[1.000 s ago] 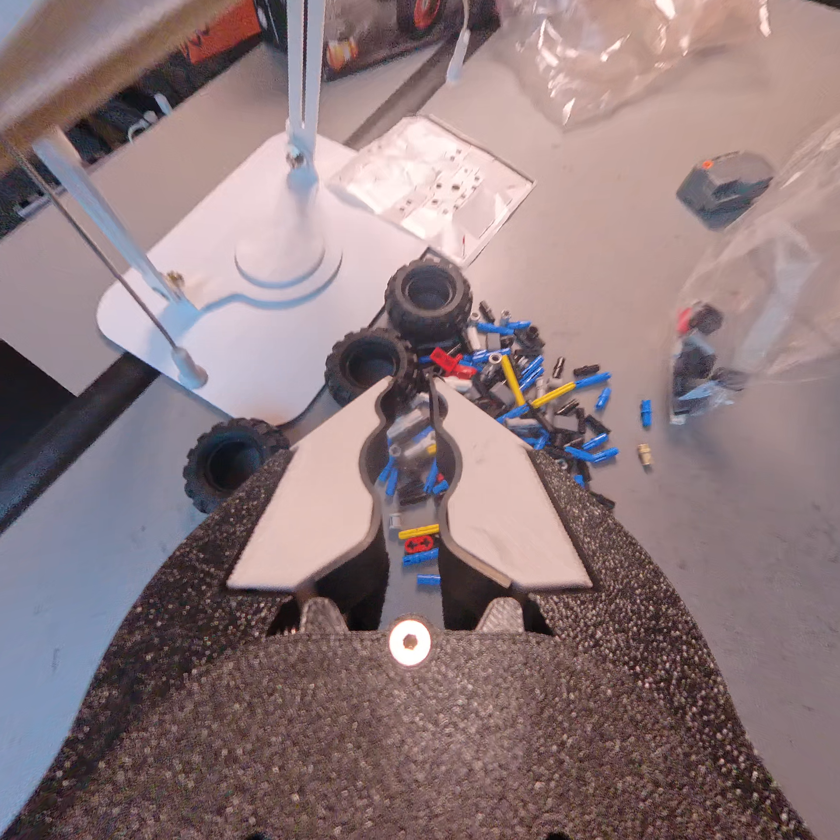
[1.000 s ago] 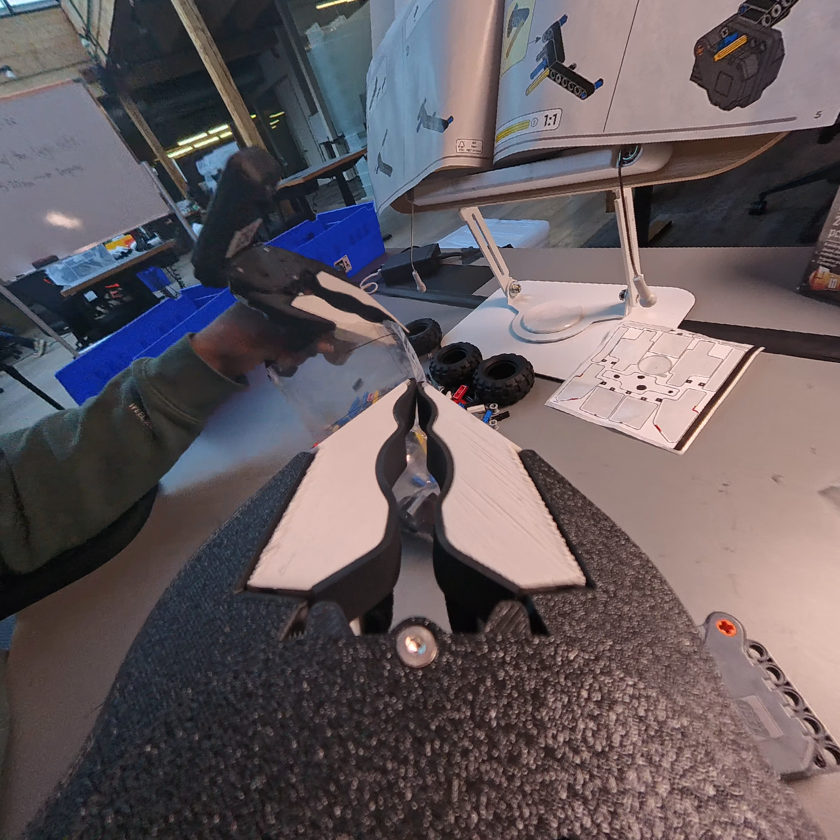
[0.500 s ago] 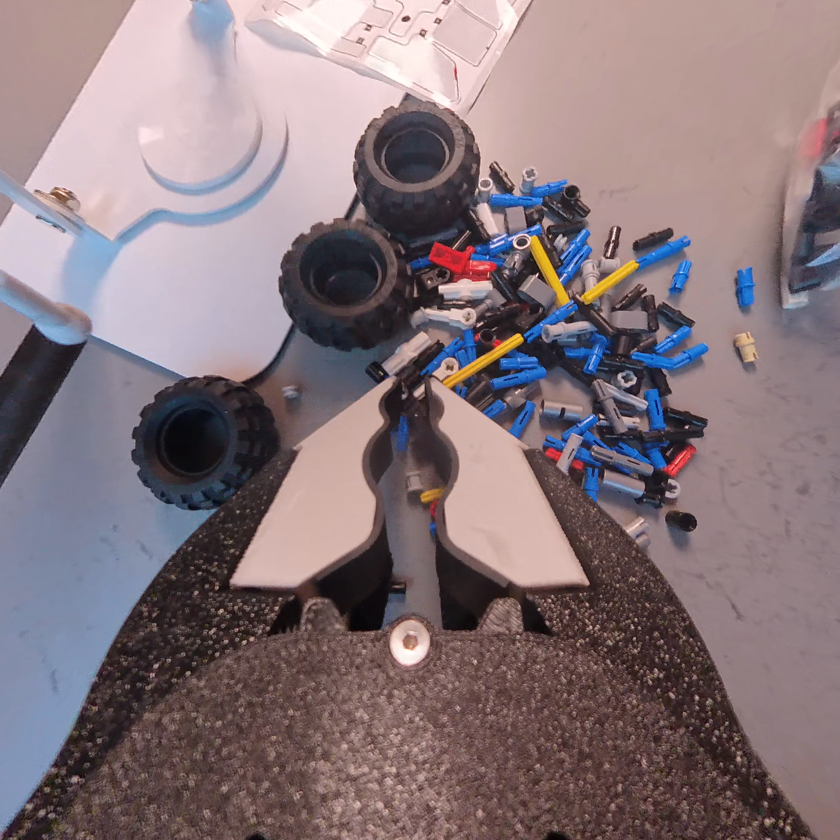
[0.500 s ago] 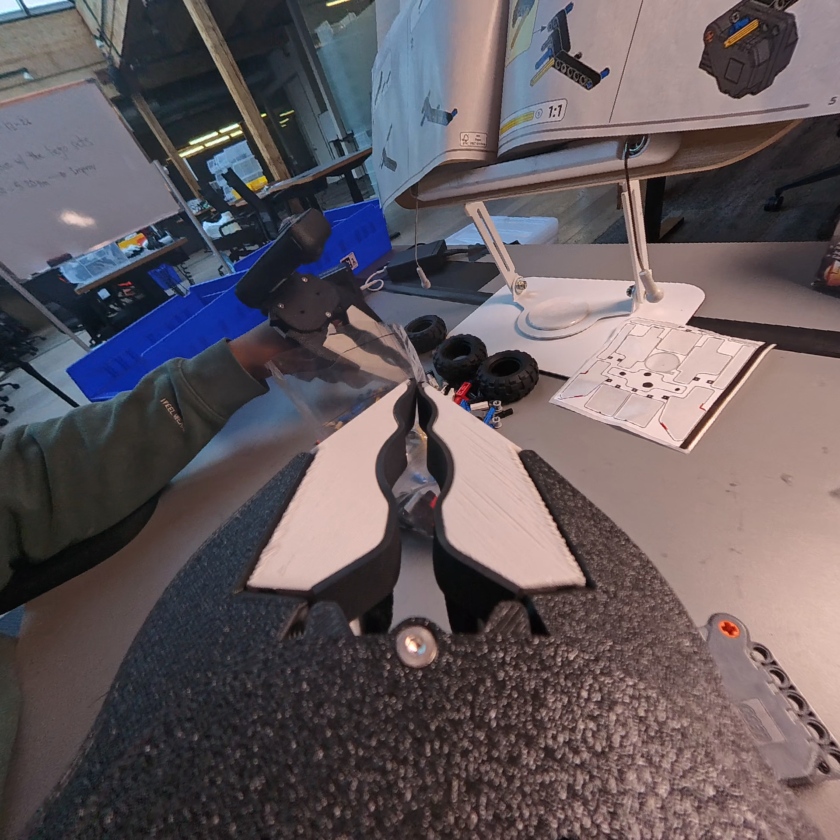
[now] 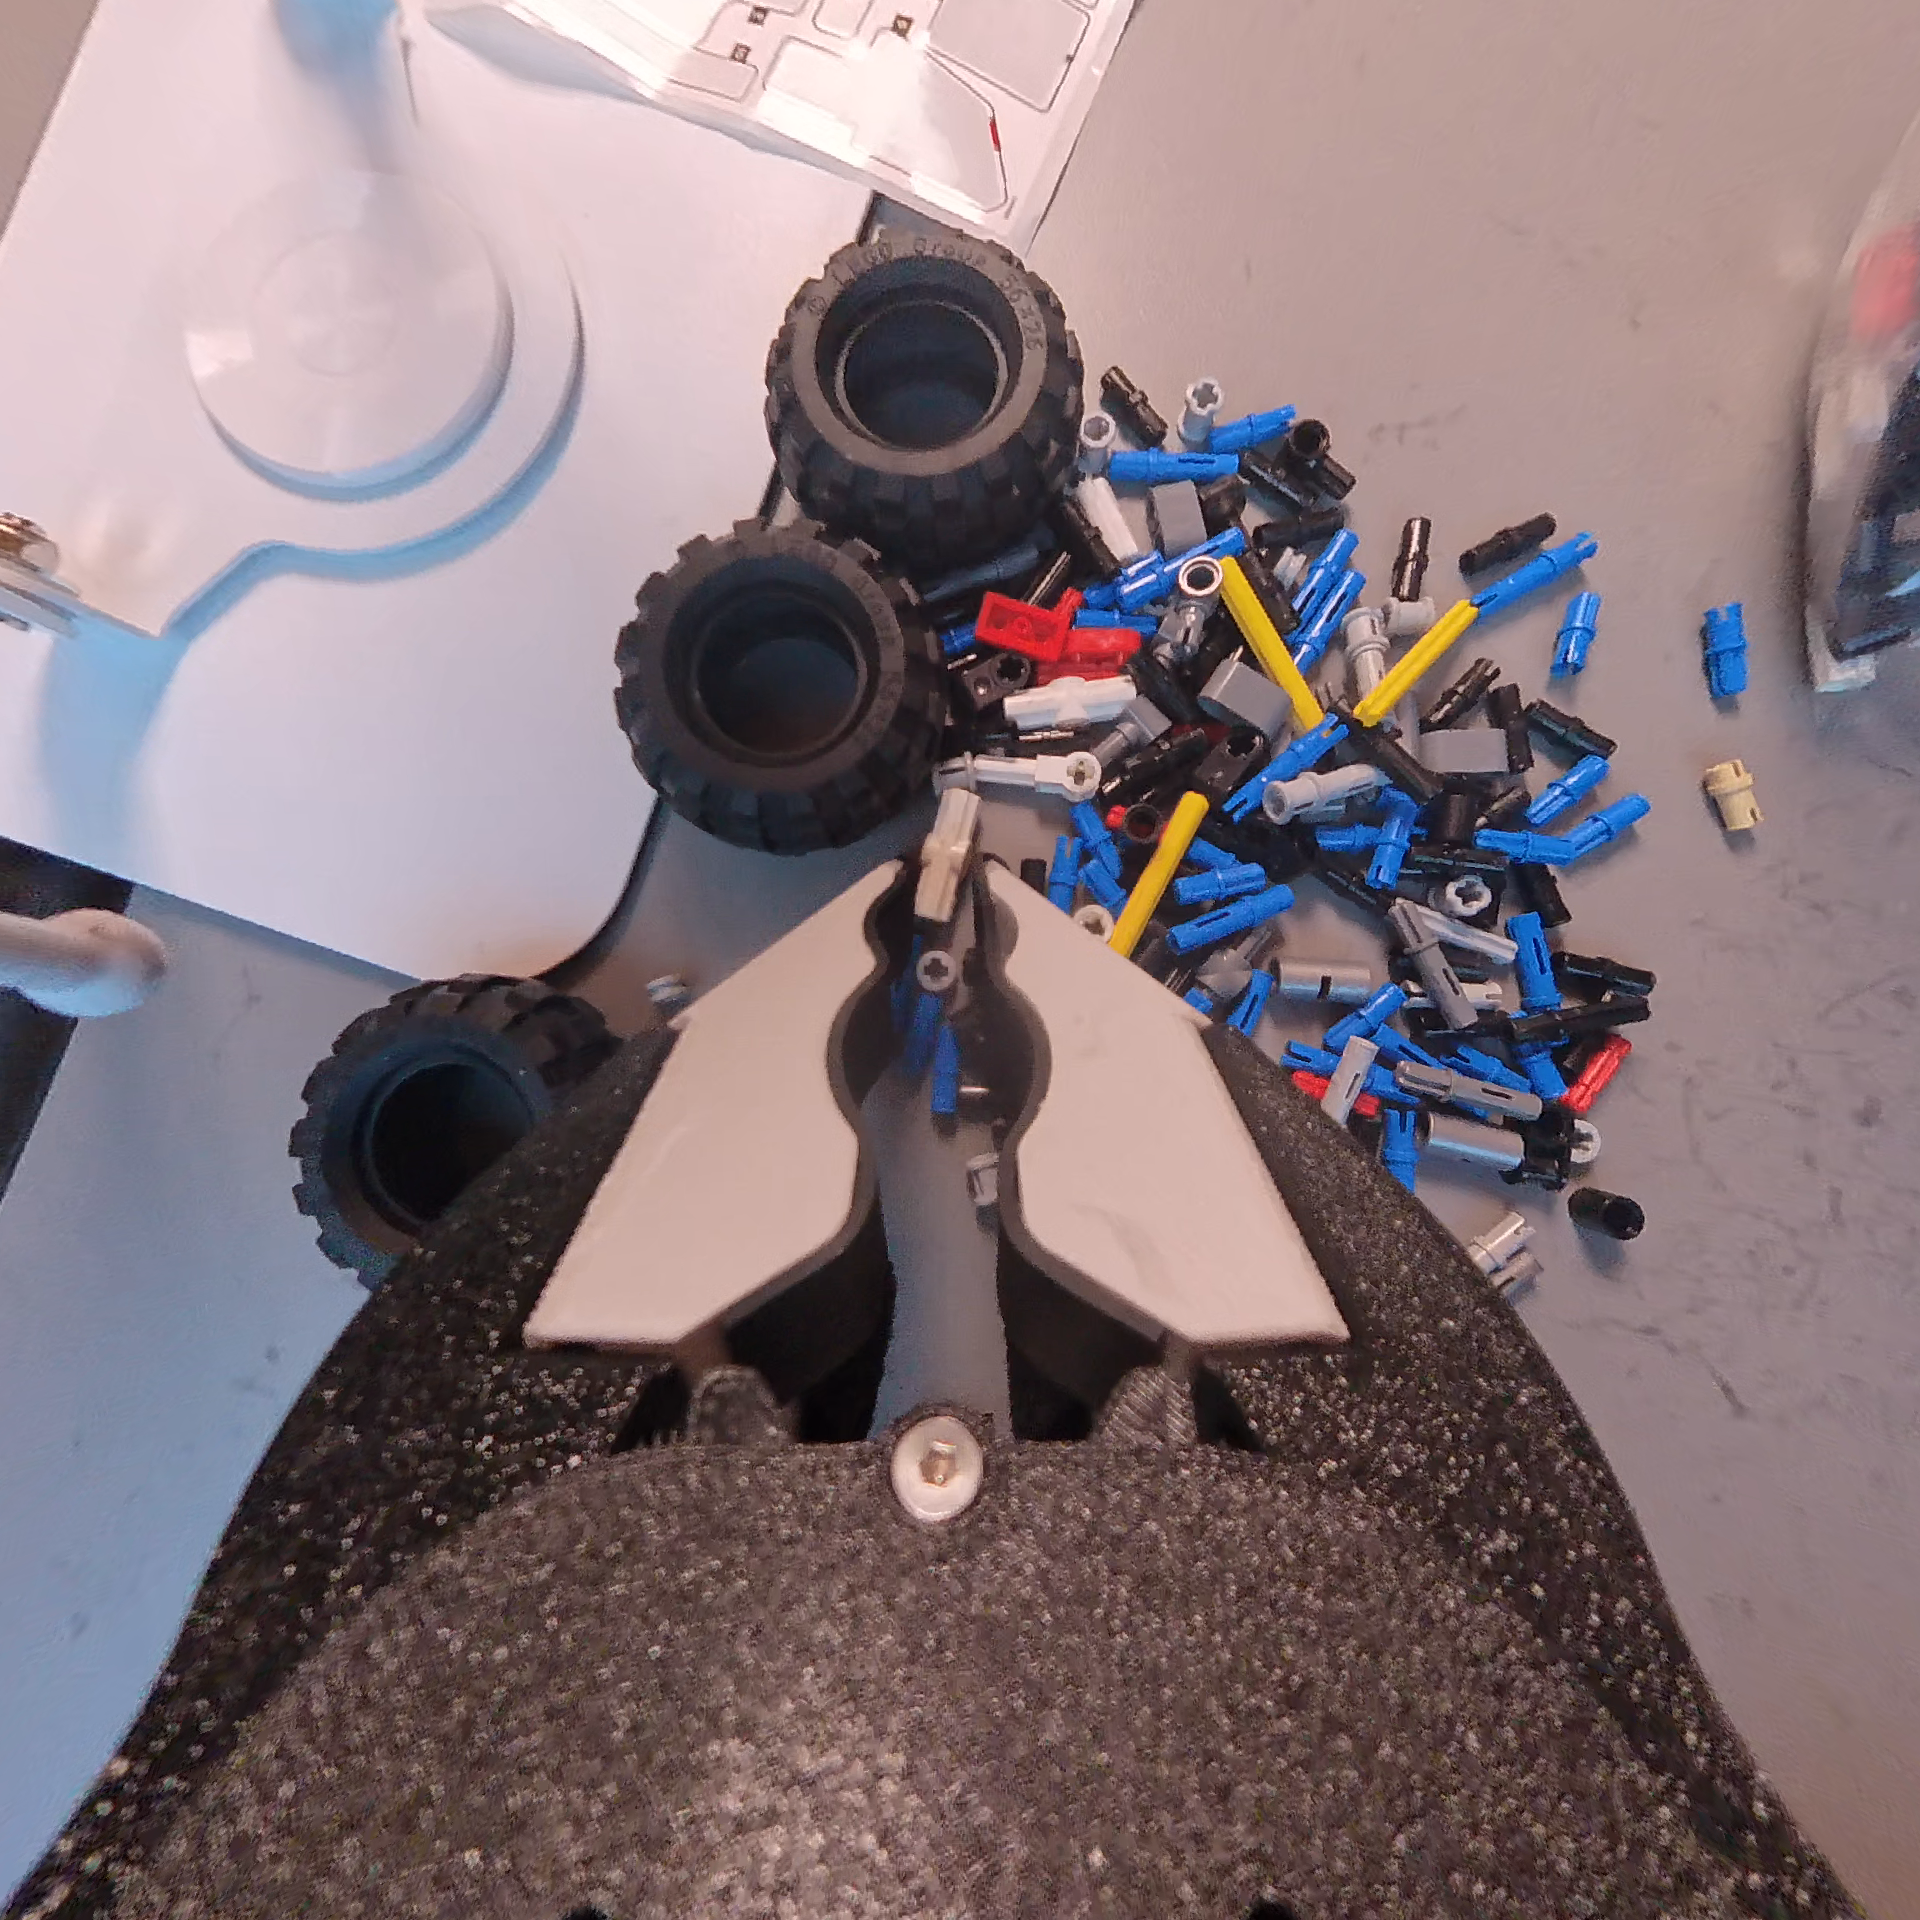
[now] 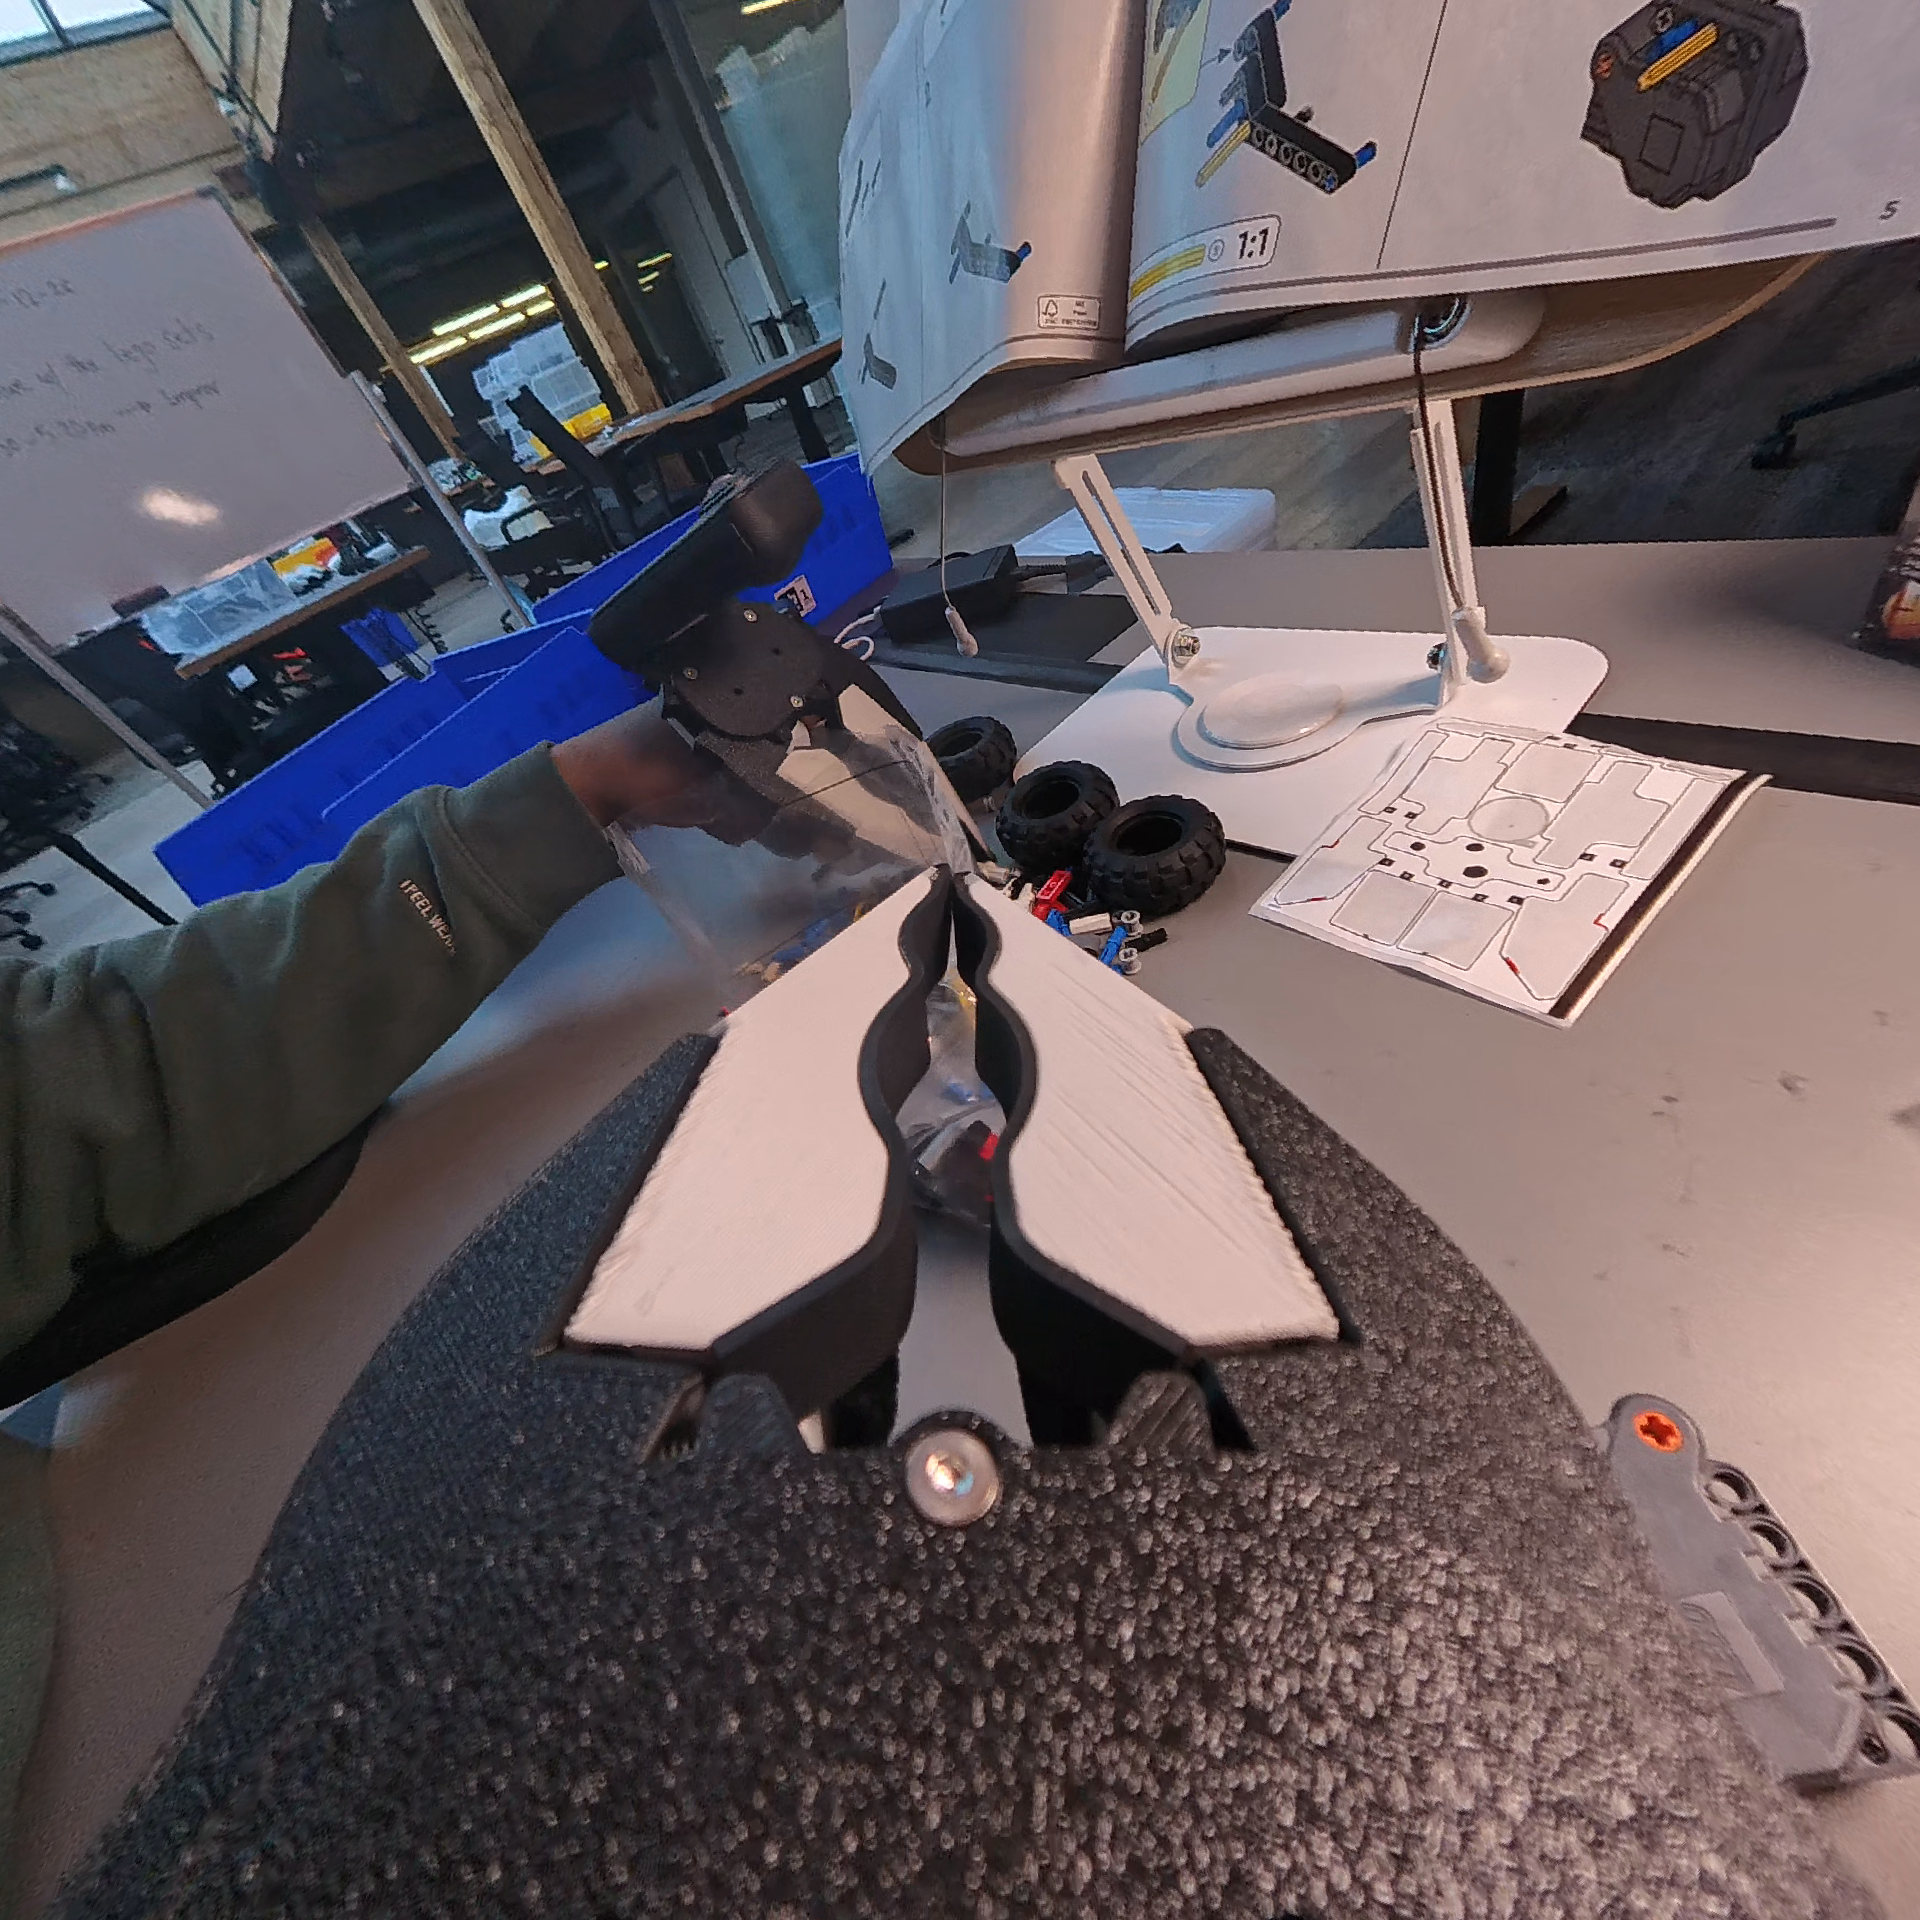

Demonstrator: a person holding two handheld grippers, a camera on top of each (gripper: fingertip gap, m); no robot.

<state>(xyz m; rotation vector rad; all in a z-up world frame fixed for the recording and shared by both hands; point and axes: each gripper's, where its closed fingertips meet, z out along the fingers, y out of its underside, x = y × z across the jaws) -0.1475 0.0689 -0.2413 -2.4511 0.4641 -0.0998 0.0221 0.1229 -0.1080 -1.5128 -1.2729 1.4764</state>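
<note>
Left gripper, seen from its own camera: jaws drawn almost together above the table. A pale connector sat at the tips; whether it was gripped cannot be told. From the right wrist view, this gripper held the upper edge of a clear bag.

Right gripper: tips pressed together, pinching the lower end of the same bag, so the bag hung stretched between the two tools over the table. The bag contained only a few small pieces, blue, red and black, gathered in the fold behind the right tips.

A pile of blue, black, grey, yellow and red pins lay loose on the table below the left gripper. Two tyres touched the pile's left side and rested partly on the white stand base; a third tyre stood apart beside the gripper. A tan piece lay apart to the pile's right.

A second bag, at the right edge of that view, held dark and red parts. A sticker sheet lay just beside the base. The stand carried an open booklet. Blue bins stood beyond the table's far edge; their contents could not be made out.
</note>
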